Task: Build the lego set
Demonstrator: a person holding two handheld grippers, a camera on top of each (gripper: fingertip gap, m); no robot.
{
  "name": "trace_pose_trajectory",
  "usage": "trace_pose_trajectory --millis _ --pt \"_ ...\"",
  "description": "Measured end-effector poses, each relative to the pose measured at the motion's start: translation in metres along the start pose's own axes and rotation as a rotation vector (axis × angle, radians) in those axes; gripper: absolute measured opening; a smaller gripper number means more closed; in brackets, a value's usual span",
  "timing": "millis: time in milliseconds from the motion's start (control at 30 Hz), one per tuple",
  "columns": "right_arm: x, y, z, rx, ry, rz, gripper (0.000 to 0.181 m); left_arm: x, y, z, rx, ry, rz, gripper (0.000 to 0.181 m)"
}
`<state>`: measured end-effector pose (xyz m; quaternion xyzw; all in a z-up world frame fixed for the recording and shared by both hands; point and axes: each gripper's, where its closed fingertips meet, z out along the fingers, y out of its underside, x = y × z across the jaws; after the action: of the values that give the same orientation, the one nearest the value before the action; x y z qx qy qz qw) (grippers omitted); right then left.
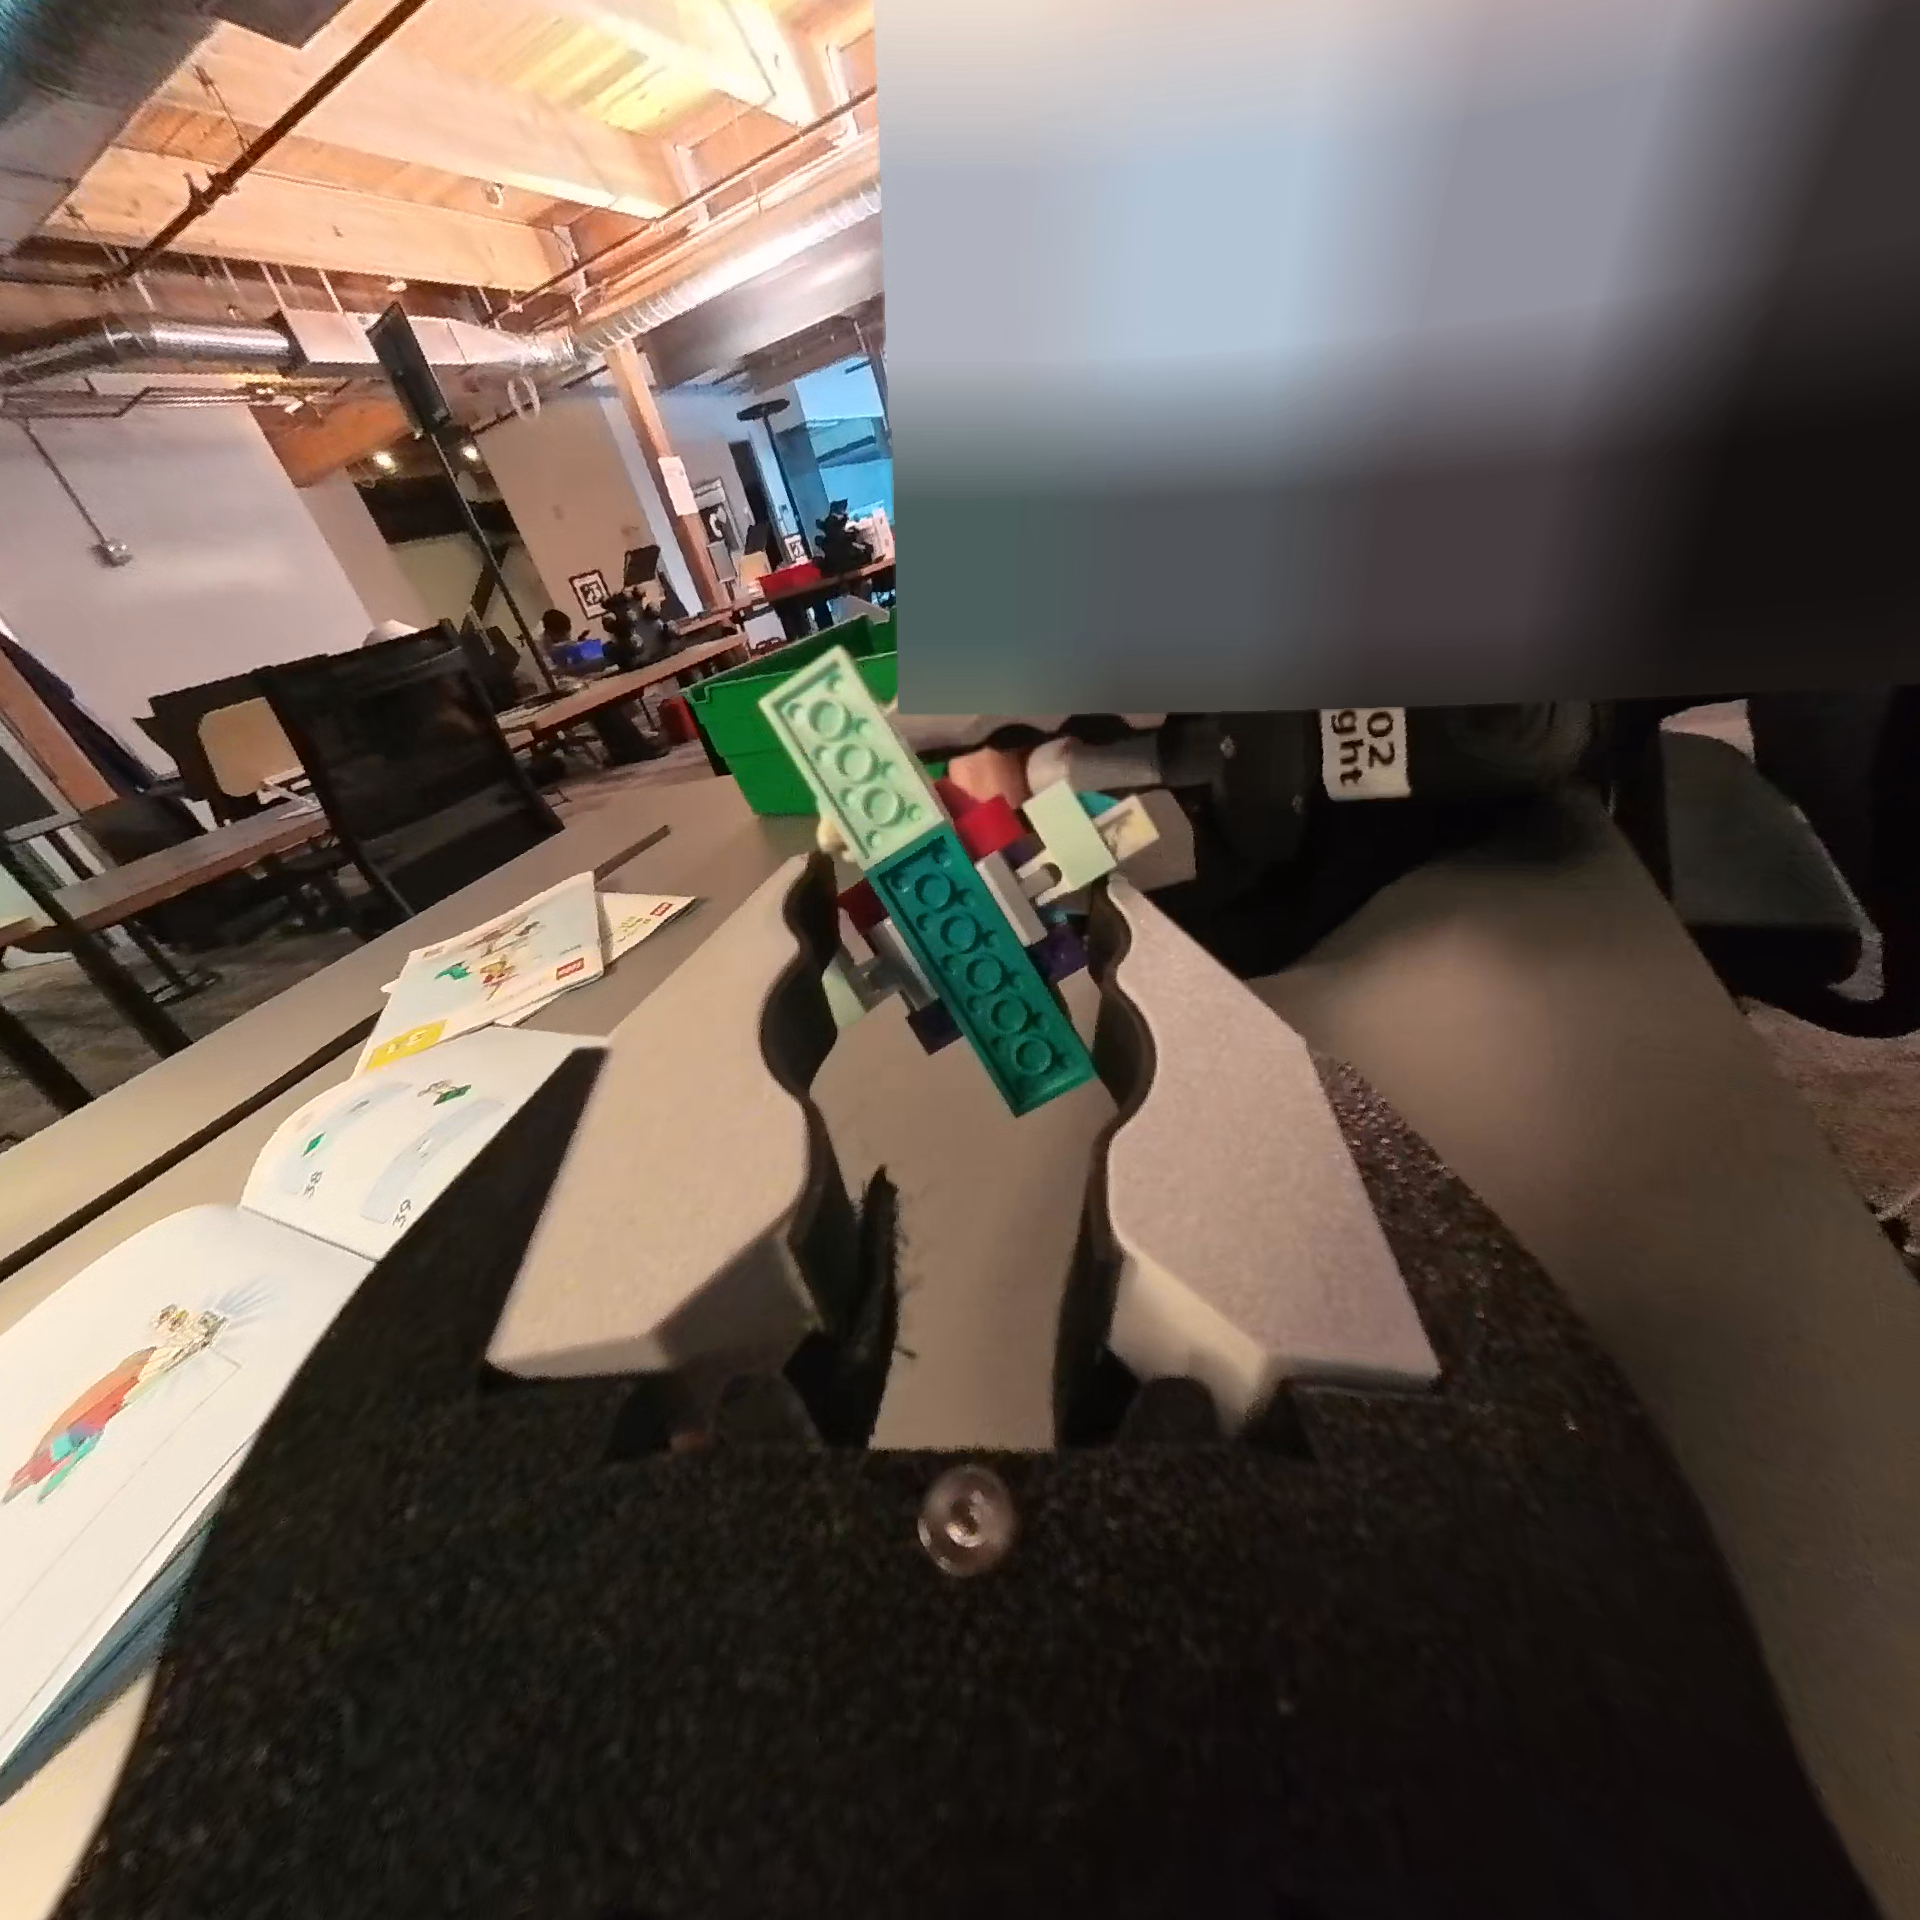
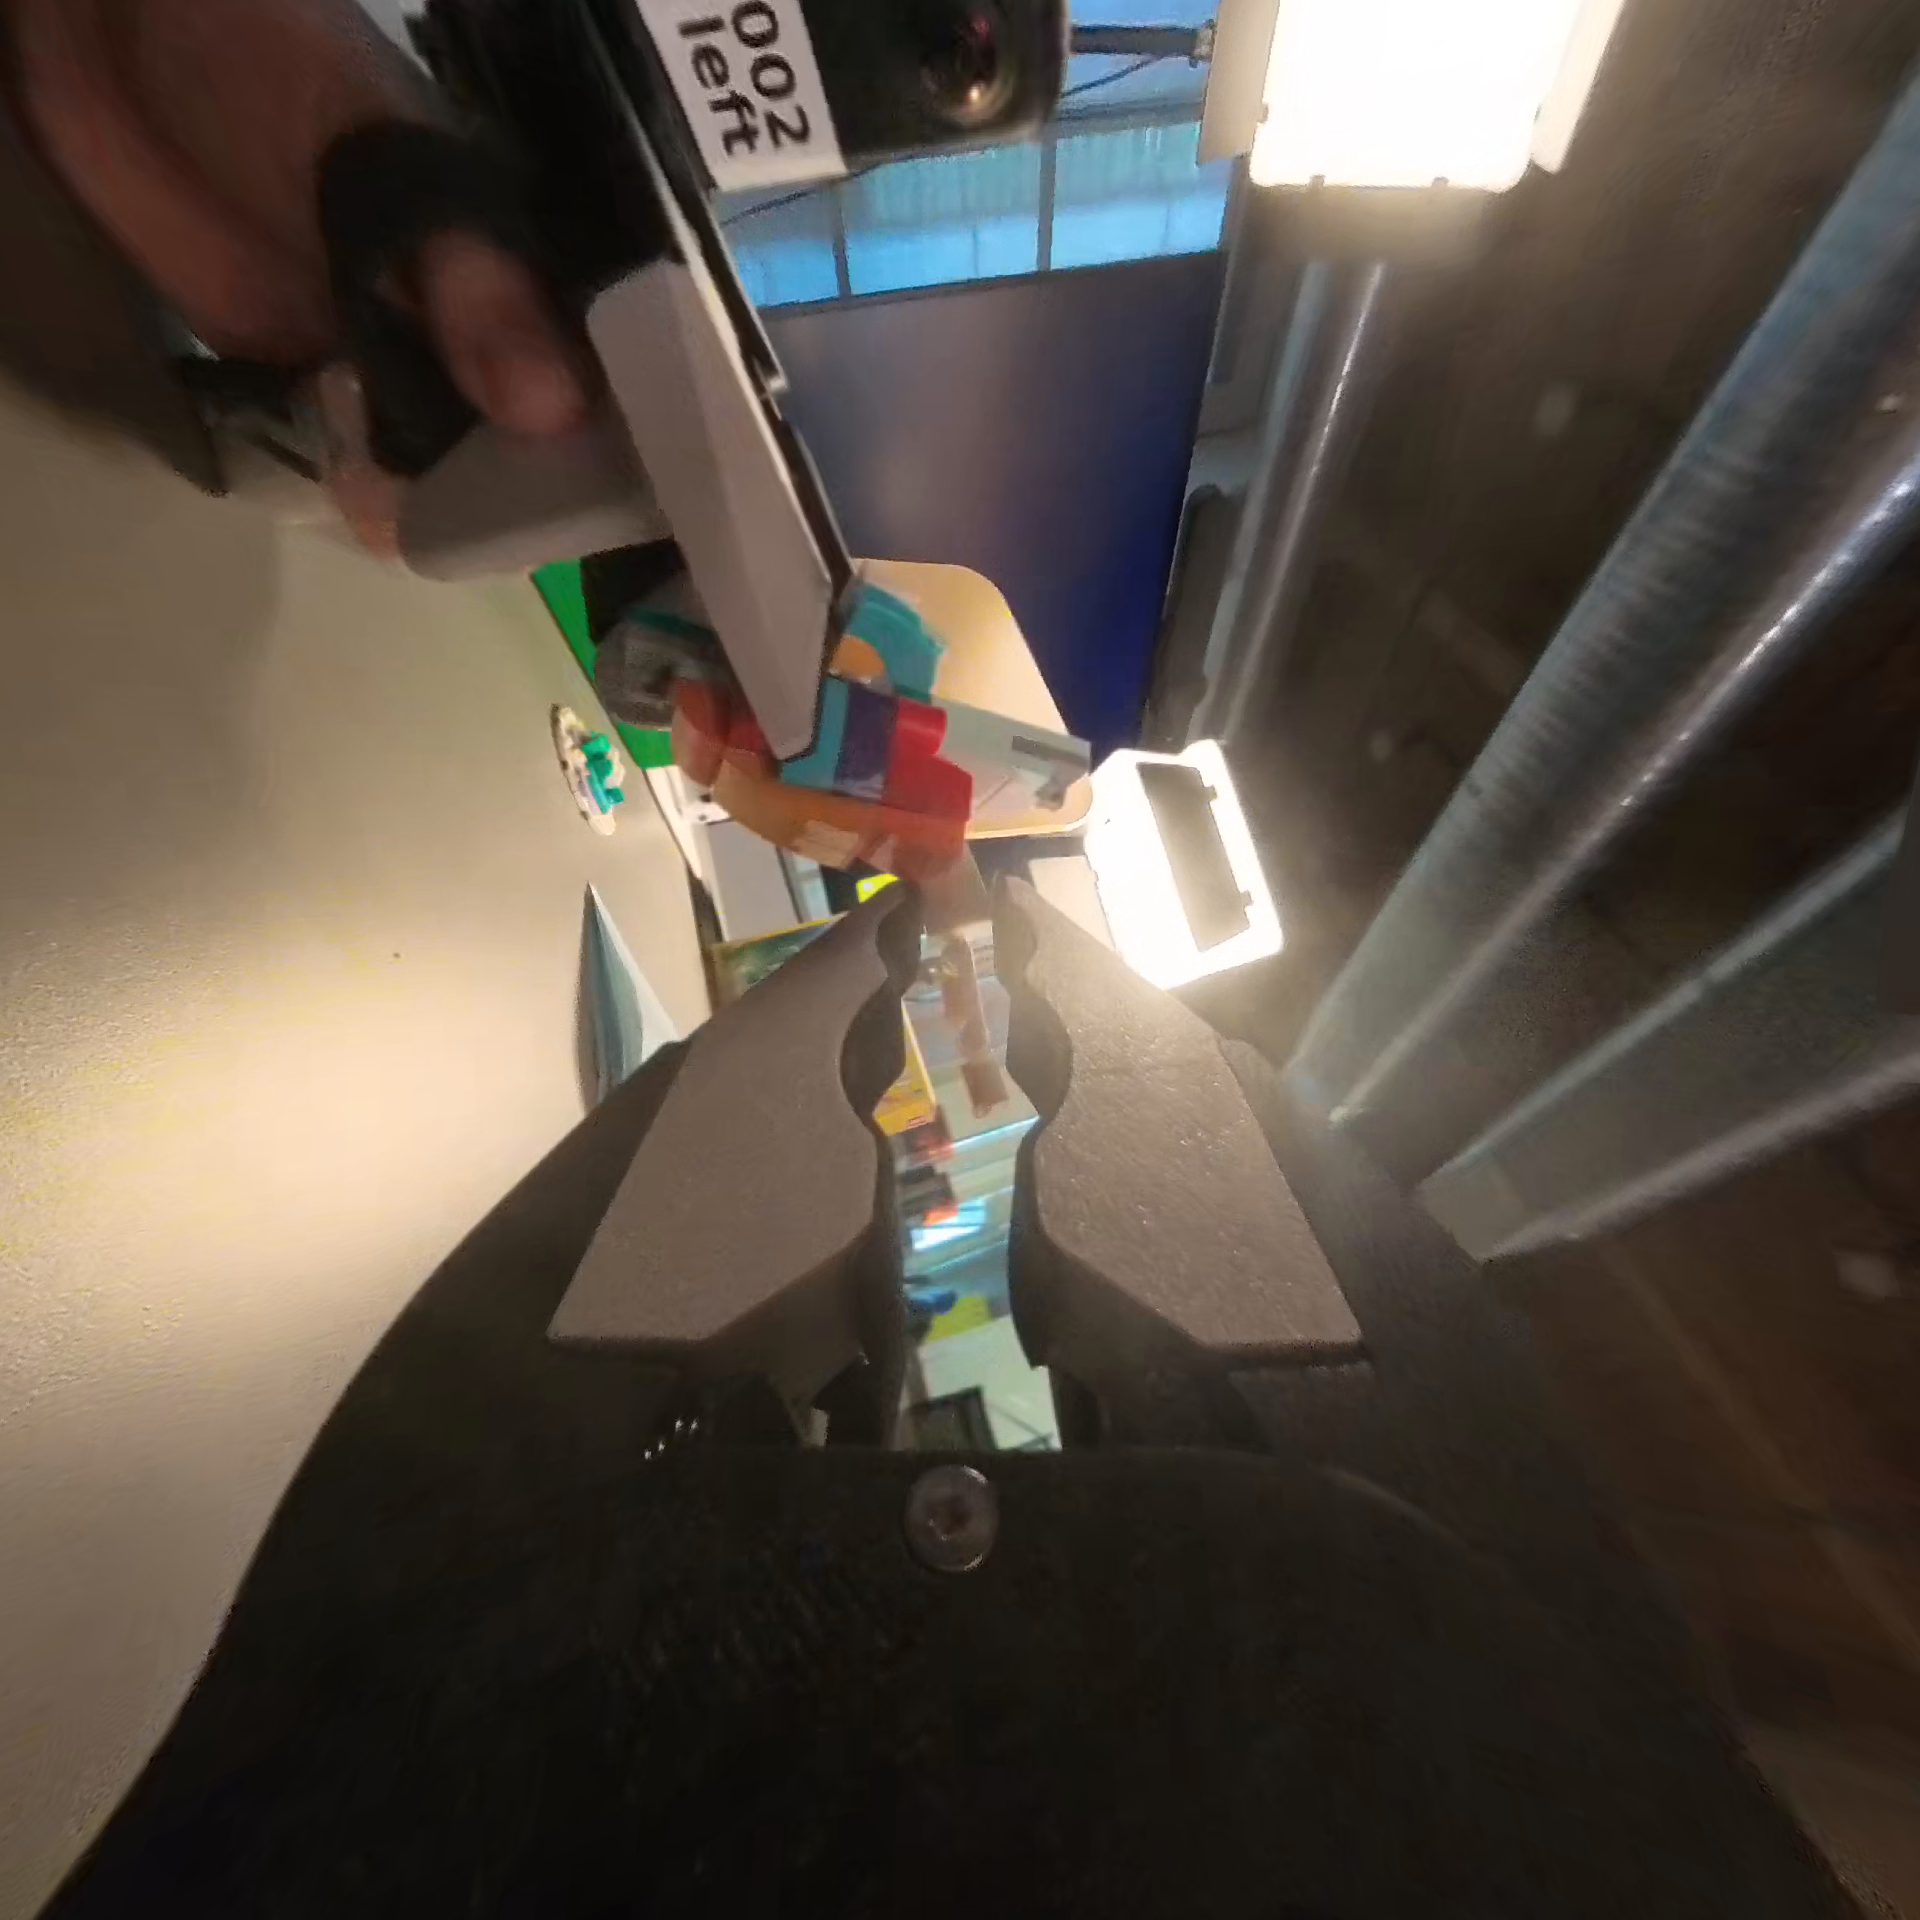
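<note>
My left gripper (image 1: pixel 966 914) is shut on a partly built lego model (image 1: pixel 966 935), held above the table. The model has a long mint and teal plate across the front, with red, purple and grey bricks behind it. In the right wrist view the same model (image 2: pixel 883 769) shows red, orange, purple and teal parts, with the left gripper's grey finger (image 2: pixel 748 561) across it. My right gripper (image 2: pixel 956 909) has its jaws nearly together on the model's lower end. Its contact there is partly hidden. The right gripper also shows beyond the model in the left wrist view (image 1: pixel 1153 831).
Instruction booklets (image 1: pixel 499 966) lie on the grey table (image 1: pixel 675 831) to the left, one open (image 1: pixel 156 1403). A green bin (image 1: pixel 790 717) stands behind the model. A small white disc with teal pieces (image 2: pixel 592 769) lies on the table. Chairs (image 1: pixel 405 748) and other tables stand farther off.
</note>
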<state>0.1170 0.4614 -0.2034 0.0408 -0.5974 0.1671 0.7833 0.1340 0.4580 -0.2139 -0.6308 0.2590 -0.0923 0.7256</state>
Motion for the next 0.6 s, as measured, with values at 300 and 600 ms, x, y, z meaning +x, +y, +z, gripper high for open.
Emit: trace_pose_trajectory --millis 300,600 --pt "0.0041 0.0034 0.0009 -0.015 0.007 0.059 0.012 0.0009 0.0017 0.001 -0.008 0.008 0.001 0.046" --pt "0.0053 0.0023 0.0006 -0.016 0.01 0.092 0.012 -0.0027 0.0007 0.0001 0.004 0.007 -0.03 0.046"
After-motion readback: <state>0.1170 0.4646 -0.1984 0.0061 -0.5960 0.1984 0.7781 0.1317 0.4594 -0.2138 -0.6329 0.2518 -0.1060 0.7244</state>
